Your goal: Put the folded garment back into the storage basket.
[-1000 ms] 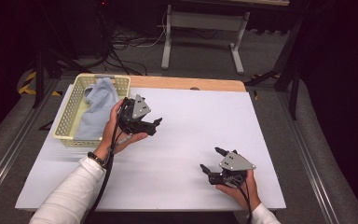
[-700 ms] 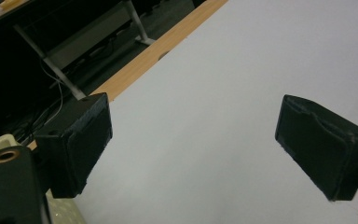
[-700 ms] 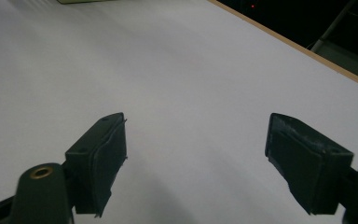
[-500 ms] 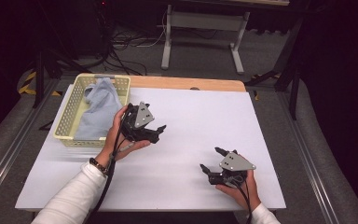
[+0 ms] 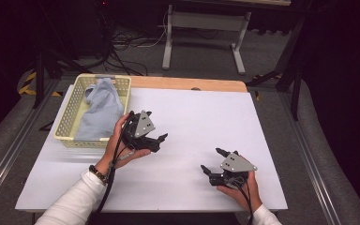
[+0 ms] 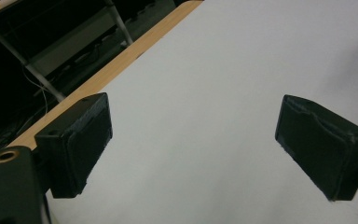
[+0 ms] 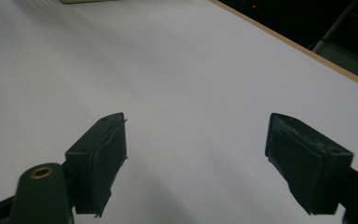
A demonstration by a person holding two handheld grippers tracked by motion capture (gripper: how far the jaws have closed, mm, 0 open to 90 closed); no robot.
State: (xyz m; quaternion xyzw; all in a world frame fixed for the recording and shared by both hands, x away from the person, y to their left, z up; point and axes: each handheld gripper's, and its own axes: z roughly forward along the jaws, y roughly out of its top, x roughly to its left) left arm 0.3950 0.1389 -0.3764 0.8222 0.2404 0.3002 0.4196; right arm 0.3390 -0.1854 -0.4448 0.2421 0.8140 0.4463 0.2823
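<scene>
The left gripper [image 5: 158, 138], jaws spread and empty, hovers over the white table [image 5: 206, 117] just beside a yellow basket [image 5: 70, 119] holding a pale blue cloth [image 5: 101, 110] (crumpled inside). Well apart, the right gripper [image 5: 214, 161] sits near the front edge, jaws likewise apart.

White table top [image 5: 201, 117] lies bare ahead of both tools — the cloth-filled basket [image 5: 70, 119] blocks the far-left corner.
</scene>
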